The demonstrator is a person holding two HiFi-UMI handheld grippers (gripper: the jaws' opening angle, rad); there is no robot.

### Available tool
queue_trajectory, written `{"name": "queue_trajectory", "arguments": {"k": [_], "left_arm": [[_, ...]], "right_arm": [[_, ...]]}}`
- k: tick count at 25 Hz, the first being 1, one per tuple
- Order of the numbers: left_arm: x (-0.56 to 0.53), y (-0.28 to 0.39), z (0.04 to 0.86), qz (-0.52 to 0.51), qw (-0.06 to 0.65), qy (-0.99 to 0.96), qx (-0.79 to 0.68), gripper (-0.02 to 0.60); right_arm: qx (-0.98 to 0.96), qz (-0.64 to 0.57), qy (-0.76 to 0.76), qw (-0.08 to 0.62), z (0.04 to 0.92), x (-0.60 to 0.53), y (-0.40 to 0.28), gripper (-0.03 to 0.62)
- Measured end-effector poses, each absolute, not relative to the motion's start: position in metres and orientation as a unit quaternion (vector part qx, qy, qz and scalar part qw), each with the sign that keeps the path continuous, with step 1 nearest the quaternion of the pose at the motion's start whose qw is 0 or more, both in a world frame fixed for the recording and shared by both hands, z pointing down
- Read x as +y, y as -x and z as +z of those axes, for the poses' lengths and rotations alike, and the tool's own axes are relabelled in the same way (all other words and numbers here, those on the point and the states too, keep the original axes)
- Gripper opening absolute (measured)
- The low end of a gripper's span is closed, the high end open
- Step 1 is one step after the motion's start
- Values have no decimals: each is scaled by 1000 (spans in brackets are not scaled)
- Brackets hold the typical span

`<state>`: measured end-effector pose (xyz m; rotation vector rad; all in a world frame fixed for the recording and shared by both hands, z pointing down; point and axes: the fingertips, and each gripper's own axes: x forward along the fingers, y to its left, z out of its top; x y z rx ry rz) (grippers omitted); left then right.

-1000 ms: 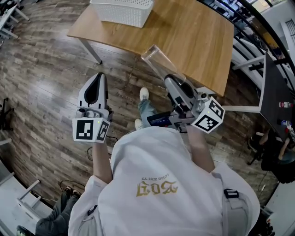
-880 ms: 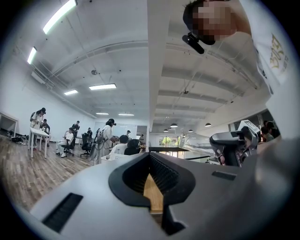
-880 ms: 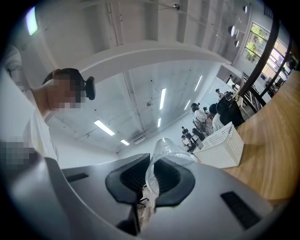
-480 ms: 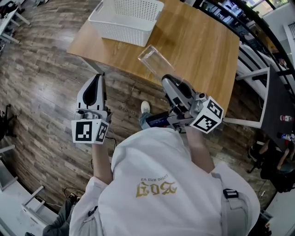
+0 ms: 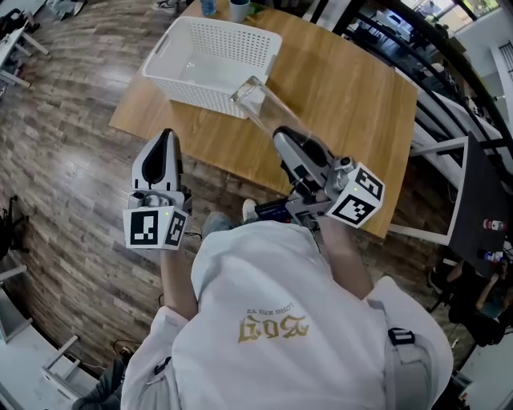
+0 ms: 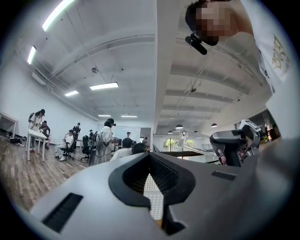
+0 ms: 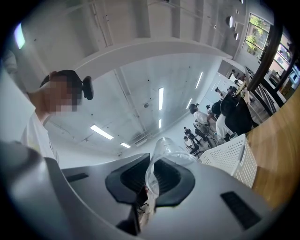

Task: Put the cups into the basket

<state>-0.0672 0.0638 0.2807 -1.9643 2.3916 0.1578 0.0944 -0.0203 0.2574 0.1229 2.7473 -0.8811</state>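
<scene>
With the right hand-held gripper (image 5: 282,138) clamped on a clear cup (image 5: 255,98) seemingly just short of the basket (image 5: 192,94), and the left hand-held gripper (image 5: 165,138) closed and empty, the cup needs carrying over and releasing.

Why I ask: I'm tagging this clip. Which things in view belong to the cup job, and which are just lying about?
Job in hand:
- clear cup, gripped by the right tool
- white basket on the table
- left tool, holding nothing

Lying about:
- small items at the table's far edge
- dark desk at right
</scene>
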Motion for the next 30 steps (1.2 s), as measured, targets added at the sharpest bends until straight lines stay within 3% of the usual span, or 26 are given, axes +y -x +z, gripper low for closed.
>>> {"name": "queue_trajectory", "arguments": {"k": [30], "left_arm": [[-103, 219, 275, 32, 2, 746, 665, -8]], "right_arm": [[944, -274, 131, 132, 262, -130, 41, 31]]}}
